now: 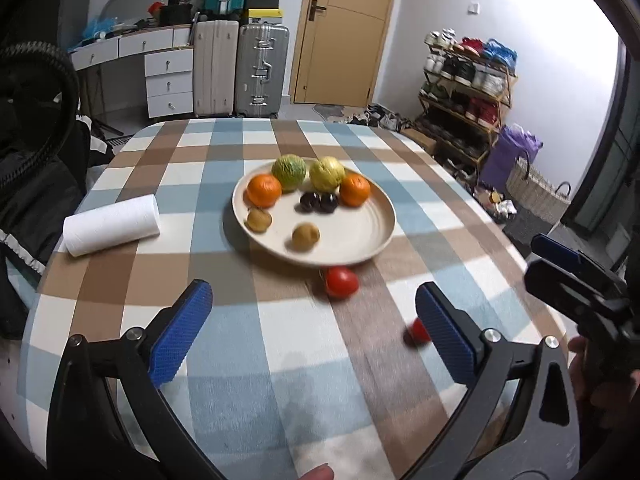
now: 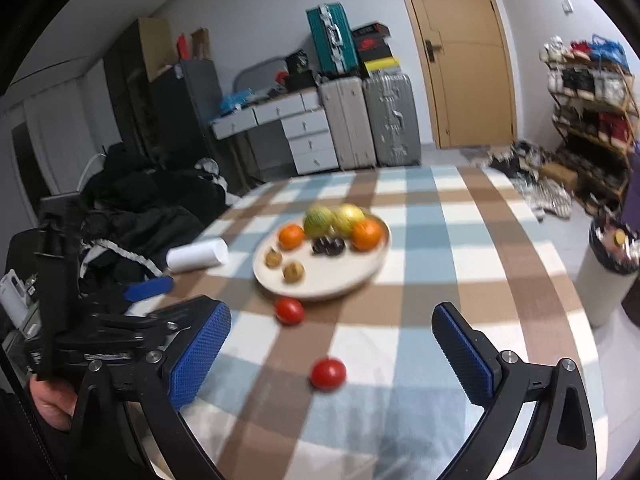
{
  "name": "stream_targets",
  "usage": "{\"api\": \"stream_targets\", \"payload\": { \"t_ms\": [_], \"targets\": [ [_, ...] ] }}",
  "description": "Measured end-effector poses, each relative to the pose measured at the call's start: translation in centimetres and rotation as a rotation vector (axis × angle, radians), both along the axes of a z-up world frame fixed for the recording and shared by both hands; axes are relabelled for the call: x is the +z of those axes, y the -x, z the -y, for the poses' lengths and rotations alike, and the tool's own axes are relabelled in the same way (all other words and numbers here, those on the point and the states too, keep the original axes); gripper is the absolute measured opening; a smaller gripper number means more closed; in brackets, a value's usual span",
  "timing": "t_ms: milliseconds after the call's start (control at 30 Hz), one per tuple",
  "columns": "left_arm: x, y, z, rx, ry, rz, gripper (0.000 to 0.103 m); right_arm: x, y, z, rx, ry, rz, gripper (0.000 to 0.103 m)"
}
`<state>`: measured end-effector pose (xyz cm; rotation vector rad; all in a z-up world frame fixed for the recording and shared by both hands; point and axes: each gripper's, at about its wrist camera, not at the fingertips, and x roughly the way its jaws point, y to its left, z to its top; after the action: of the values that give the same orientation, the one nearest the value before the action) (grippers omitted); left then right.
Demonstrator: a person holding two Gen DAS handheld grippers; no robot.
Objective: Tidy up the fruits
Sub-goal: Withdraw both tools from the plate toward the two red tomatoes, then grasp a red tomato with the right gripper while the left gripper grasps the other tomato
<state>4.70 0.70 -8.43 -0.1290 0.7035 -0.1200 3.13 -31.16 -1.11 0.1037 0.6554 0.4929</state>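
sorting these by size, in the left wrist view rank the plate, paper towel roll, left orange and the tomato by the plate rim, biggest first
1. plate
2. paper towel roll
3. left orange and tomato: these look about alike; the tomato lies nearer the camera and is blurred, so I would not rank them.

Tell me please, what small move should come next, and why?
Probably lower the right claw around the nearer tomato. Both claws are open and empty, two tomatoes lie on the cloth outside the plate, and this one sits just ahead, between the right claw's fingers. The other tomato lies beside the plate's rim.
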Motion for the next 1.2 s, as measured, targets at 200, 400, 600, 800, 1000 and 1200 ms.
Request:
{"api": "stream_targets", "payload": {
  "t_ms": [200,400,600,800,1000,1200],
  "targets": [
    [-1.7,1.1,0.3,-0.007,-0.020,-0.023,0.102,-2.5,0.2,0.4,-0.009,0.015,-0.056,0.103],
    [-3.3,0.9,0.2,-0.034,-0.014,-0.049,0.102,-5.0,-1.0,-0.2,0.003,0.014,-0.142,0.103],
    [-4.4,0.3,-0.1,-0.034,-0.018,-0.072,0.102,-6.4,-1.9,-1.6,0.043,0.022,-0.171,0.102],
    [-5.2,-0.6,-1.0,-0.022,0.005,-0.097,0.102,-7.1,-2.8,-3.2,0.075,0.057,-0.200,0.084],
    [-5.5,-1.2,-1.3,-0.020,-0.003,-0.101,0.102,-7.7,-3.2,-3.7,0.091,0.070,-0.223,0.056],
    [-5.6,-2.0,-1.4,-0.013,-0.009,-0.116,0.102,-8.0,-2.9,-4.2,0.099,0.111,-0.220,0.031]
  ]
}}
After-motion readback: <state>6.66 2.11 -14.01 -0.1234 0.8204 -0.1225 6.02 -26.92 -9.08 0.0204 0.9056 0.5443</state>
